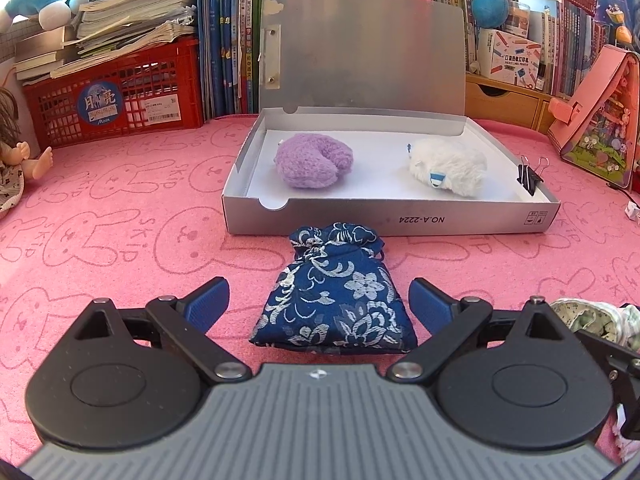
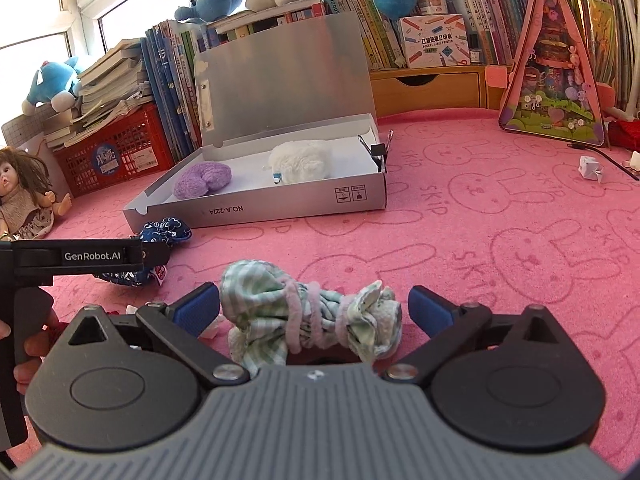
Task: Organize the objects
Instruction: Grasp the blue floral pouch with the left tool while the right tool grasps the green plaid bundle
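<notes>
I have my left tongs (image 1: 319, 304) spread wide around the blue floral pouch (image 1: 334, 296) and my right tongs (image 2: 314, 307) released around the green checked bundle (image 2: 312, 314), both on the pink "SKIP" bench (image 2: 500, 248) before the open "NO.A-2224" box (image 1: 394, 220).

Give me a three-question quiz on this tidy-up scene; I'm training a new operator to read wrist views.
1. True or false: the open silver box already holds two soft toys.
2. Which item lies between the left gripper's open jaws?
A. purple plush
B. blue floral pouch
C. doll
3. Fill in: a black ____ is clipped to the box's right wall.

Key
1. True: the purple plush and the white plush lie inside.
2. B: the blue floral pouch lies there on the pink mat, ungripped. The right gripper likewise straddles the green checked bundle.
3. binder clip.
</notes>
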`<action>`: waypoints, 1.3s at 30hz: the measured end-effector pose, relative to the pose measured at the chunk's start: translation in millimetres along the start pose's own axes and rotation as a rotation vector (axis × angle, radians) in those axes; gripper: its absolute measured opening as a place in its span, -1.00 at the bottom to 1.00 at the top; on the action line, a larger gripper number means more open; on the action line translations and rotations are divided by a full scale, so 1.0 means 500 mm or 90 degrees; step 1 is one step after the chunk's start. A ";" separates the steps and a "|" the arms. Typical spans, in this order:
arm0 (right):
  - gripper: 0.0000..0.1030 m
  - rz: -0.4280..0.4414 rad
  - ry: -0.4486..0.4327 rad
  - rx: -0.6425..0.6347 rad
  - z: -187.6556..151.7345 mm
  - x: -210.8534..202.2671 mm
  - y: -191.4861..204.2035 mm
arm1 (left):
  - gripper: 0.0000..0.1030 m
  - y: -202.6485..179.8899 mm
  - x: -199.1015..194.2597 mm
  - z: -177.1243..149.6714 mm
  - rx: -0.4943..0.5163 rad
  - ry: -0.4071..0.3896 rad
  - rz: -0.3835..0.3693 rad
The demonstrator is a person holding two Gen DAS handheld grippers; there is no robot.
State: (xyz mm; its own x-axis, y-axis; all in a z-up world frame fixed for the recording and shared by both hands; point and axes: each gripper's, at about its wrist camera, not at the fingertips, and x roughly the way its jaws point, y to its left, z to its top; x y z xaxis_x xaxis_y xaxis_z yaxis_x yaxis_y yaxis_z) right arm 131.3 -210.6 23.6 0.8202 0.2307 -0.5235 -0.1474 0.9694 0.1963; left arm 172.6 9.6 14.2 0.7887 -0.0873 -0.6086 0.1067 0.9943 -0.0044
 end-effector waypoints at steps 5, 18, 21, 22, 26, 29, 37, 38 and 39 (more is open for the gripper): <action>0.96 -0.023 0.004 -0.007 -0.004 0.007 0.008 | 0.90 -0.002 0.010 -0.002 0.014 -0.006 0.013; 0.76 -0.036 0.012 -0.042 -0.009 0.011 0.028 | 0.89 -0.001 0.030 -0.002 0.026 0.003 0.019; 0.72 -0.038 0.010 -0.045 -0.011 0.009 0.029 | 0.86 -0.003 0.030 -0.003 0.032 0.002 0.021; 0.70 -0.038 0.009 -0.046 -0.011 0.009 0.029 | 0.85 -0.004 0.030 -0.004 0.036 0.000 0.023; 0.66 -0.038 0.007 -0.049 -0.012 0.007 0.030 | 0.73 -0.012 0.028 -0.007 0.053 -0.007 0.034; 0.61 -0.037 0.005 -0.051 -0.011 0.006 0.030 | 0.68 -0.011 0.027 -0.008 0.055 -0.010 0.032; 0.57 -0.036 0.003 -0.052 -0.013 0.006 0.029 | 0.55 -0.010 0.024 -0.010 0.051 -0.015 0.028; 0.57 -0.036 0.003 -0.051 -0.013 0.006 0.030 | 0.54 -0.010 0.024 -0.010 0.052 -0.016 0.029; 0.57 -0.036 0.002 -0.051 -0.013 0.004 0.030 | 0.54 -0.011 0.024 -0.010 0.051 -0.016 0.029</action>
State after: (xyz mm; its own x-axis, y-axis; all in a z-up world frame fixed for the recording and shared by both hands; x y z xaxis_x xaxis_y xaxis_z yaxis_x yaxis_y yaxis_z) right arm 127.4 -195.0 20.0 0.8271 0.1756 -0.5340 -0.1451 0.9845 0.0990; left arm 178.2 3.6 3.0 0.8089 -0.0444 -0.5862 0.1173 0.9893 0.0869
